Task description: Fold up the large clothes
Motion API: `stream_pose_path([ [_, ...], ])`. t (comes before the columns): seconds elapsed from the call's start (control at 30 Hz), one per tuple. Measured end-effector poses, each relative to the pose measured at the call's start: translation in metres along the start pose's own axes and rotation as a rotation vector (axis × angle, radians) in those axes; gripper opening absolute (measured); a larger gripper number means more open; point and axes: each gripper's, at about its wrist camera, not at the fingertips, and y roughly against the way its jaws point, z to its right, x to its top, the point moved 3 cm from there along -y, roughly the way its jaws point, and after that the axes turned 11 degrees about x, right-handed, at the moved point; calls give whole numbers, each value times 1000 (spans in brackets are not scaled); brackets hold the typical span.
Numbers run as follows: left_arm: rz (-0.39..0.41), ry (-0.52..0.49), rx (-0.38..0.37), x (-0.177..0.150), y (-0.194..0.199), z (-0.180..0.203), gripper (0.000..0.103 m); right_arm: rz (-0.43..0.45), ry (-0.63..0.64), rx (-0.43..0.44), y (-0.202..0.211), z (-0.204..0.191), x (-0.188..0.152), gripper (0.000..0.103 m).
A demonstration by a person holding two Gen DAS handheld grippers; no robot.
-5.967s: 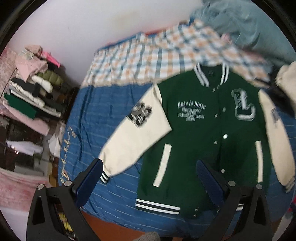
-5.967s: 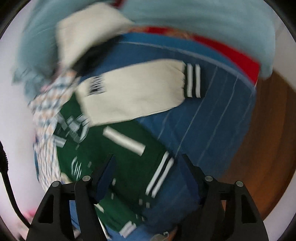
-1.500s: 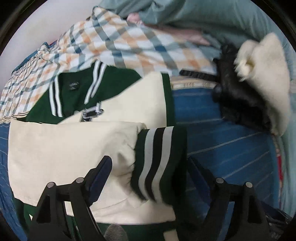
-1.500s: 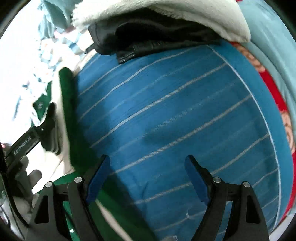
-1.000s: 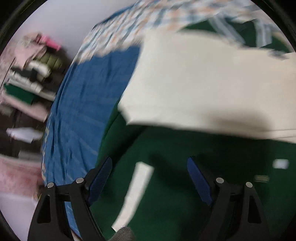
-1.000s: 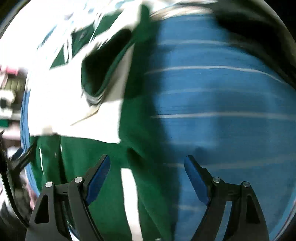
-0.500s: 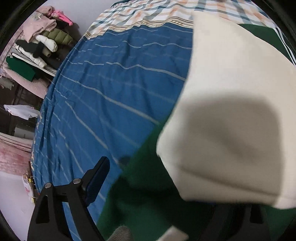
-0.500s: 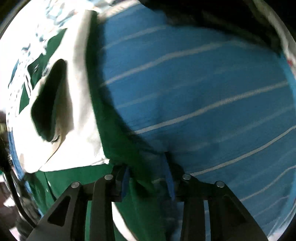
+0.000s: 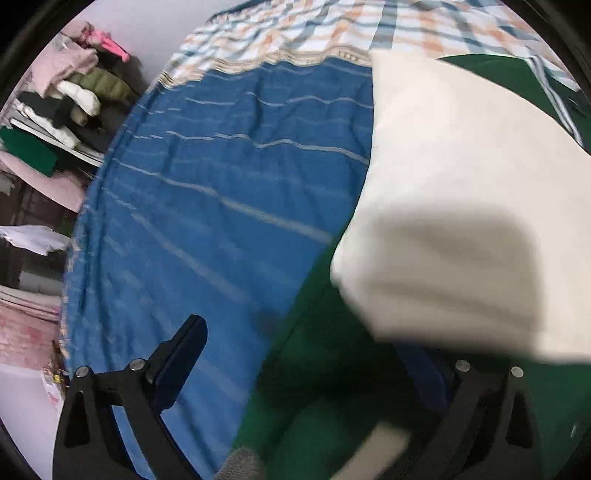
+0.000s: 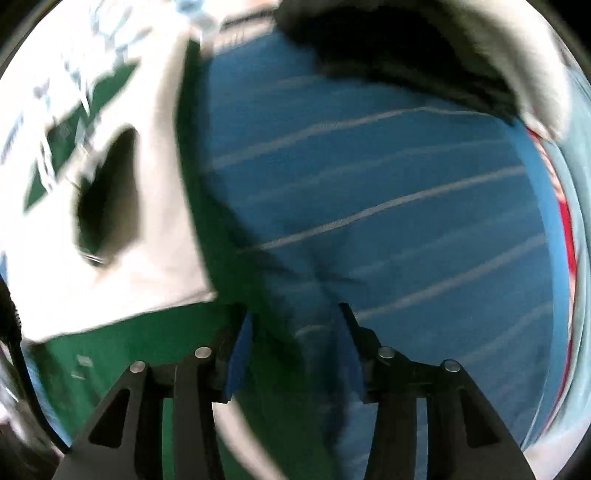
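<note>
1 green jacket point(image 9: 332, 413) is spread on the blue bedspread point(image 9: 221, 206); over it, the left gripper point(image 9: 306, 373) is opening wide, the right gripper point(image 10: 295, 332) opening narrowly, the jacket's edge between its jaws.

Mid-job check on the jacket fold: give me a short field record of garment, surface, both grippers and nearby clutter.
garment: green varsity jacket, cream sleeve folded across its body
surface: blue striped bedsheet, plaid blanket beyond it
left gripper: jaws opening wide, straddling the jacket's side edge, not pressing it
right gripper: jaws opening, the jacket's other side edge between them; grip unclear through blur
clutter: stacked clothes on shelves beside the bed; black garment at the sheet's far end
</note>
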Motion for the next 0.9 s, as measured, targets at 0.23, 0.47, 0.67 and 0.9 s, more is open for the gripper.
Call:
stream_pose_path([
  [0.23, -11, 24, 17, -44, -8, -2, 103, -54, 17, 352, -59, -76, 38, 65],
  [0.47, 29, 70, -31, -46, -30, 11, 103, 1, 43, 109, -71, -79, 76, 13],
  [0.67, -35, 87, -92, -53, -13, -18, 103, -44, 14, 137, -23, -71, 47, 45],
  [0.9, -84, 92, 44, -147, 44, -71, 103, -466, 13, 461, -79, -109, -117, 47],
])
